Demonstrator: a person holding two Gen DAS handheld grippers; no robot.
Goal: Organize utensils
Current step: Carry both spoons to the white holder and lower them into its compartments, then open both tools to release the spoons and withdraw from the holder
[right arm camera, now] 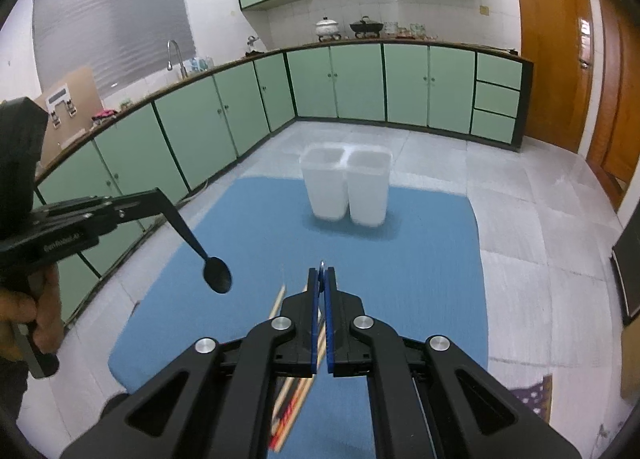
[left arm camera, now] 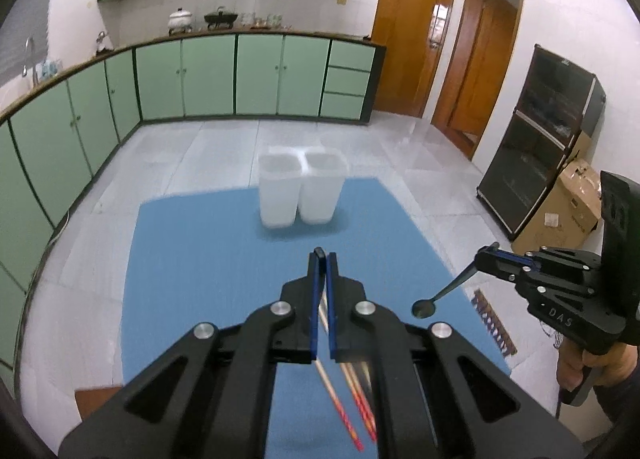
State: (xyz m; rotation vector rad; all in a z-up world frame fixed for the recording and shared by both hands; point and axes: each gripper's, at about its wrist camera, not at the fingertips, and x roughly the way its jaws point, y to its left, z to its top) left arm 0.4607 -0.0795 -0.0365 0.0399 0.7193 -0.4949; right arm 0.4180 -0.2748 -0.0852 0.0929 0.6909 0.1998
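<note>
A white two-compartment holder (left arm camera: 300, 191) (right arm camera: 347, 189) stands at the far end of a blue mat (left arm camera: 224, 259) (right arm camera: 420, 267). My left gripper (left arm camera: 323, 257) is shut on a black spoon; in the right wrist view the gripper (right arm camera: 160, 195) holds the spoon (right arm camera: 208, 259) with its bowl hanging down. My right gripper (right arm camera: 323, 269) is also shut on a black spoon; in the left wrist view the gripper (left arm camera: 490, 249) holds that spoon (left arm camera: 444, 291) above the mat's right edge. Several chopsticks with red ends (left arm camera: 344, 403) (right arm camera: 294, 391) lie on the mat beneath the grippers.
The mat lies on a pale tiled floor (right arm camera: 540, 259). Green cabinets (left arm camera: 208, 75) run along the left and back. A black glass cabinet (left arm camera: 536, 139) and a cardboard box (left arm camera: 564, 211) stand at the right by wooden doors (left arm camera: 412, 31).
</note>
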